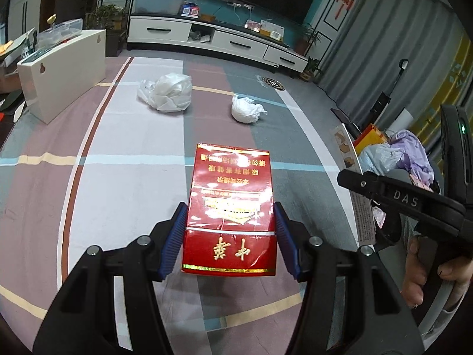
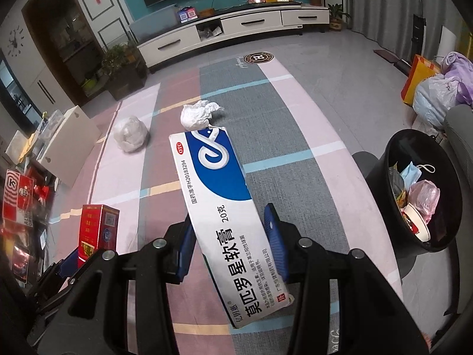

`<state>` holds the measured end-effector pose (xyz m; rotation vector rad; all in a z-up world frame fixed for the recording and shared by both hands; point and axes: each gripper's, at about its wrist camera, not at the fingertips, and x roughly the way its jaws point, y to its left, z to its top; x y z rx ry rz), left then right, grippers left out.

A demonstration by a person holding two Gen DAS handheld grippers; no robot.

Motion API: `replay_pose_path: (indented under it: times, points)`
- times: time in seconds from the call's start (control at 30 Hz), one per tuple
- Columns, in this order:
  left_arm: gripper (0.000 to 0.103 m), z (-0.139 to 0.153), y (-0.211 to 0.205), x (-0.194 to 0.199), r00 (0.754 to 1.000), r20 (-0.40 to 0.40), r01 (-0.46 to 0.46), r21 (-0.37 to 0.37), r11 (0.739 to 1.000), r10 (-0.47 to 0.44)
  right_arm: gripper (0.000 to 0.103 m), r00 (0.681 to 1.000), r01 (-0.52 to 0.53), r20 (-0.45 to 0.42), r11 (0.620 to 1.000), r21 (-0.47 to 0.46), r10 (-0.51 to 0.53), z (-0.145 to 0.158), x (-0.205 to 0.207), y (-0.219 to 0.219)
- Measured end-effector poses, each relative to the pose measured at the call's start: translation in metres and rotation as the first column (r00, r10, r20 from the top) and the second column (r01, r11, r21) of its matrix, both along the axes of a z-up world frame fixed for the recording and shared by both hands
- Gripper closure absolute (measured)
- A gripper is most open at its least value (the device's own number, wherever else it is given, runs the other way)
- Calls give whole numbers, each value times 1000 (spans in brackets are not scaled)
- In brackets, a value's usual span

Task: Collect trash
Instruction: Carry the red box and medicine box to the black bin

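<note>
My left gripper (image 1: pixel 230 230) is shut on a red cigarette pack (image 1: pixel 232 204), held above the striped carpet; the same red pack (image 2: pixel 97 230) shows at the lower left of the right wrist view. My right gripper (image 2: pixel 227 236) is shut on a long white and blue ointment box (image 2: pixel 220 204), its blue pads pressing both long sides. A crumpled white plastic bag (image 1: pixel 167 91) and a wad of white paper (image 1: pixel 246 108) lie on the carpet further off. The black trash bin (image 2: pixel 425 189), with several pieces of trash in it, stands to the right of my right gripper.
A white box (image 1: pixel 63 68) stands at the carpet's left edge. A TV cabinet (image 1: pixel 218 40) runs along the far wall. Bags and cloth (image 2: pixel 437 88) pile up at the right beside grey curtains. A person's hand (image 1: pixel 428 269) holds the other gripper's handle at right.
</note>
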<state>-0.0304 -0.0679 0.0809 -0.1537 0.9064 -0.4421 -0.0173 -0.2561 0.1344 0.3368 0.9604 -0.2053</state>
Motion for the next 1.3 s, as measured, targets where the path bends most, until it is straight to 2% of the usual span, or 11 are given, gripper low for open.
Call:
replay_pose_path:
  times: [0.27, 0.5, 0.77, 0.93, 1.03, 1.13, 1.3]
  points:
    - [45, 2, 11, 5, 1000, -6, -28, -34, 999, 28, 58, 1000, 6, -20, 1000, -27, -7, -1, 8, 5]
    - [45, 6, 9, -1, 1000, 15, -20, -33, 999, 20, 58, 999, -37, -32, 999, -24, 36, -7, 14, 19]
    - [45, 6, 4, -4, 1000, 24, -13, -20, 1000, 14, 58, 999, -47, -8, 999, -2, 47, -8, 8, 8]
    - [45, 8, -1, -5, 1000, 14, -6, -30, 1000, 6, 58, 996, -89, 15, 996, 10, 89, -7, 13, 2]
    - [45, 13, -11, -1, 1000, 11, -12, 0, 1000, 12, 58, 992, -120, 47, 993, 0, 120, 8, 15, -4]
    - [45, 27, -29, -2, 998, 59, -6, 36, 999, 4, 58, 986, -121, 115, 993, -5, 120, 34, 13, -17]
    - [45, 54, -71, -9, 991, 121, 63, 23, 998, -66, 58, 976, -88, 189, 992, -91, 104, 76, 5, -42]
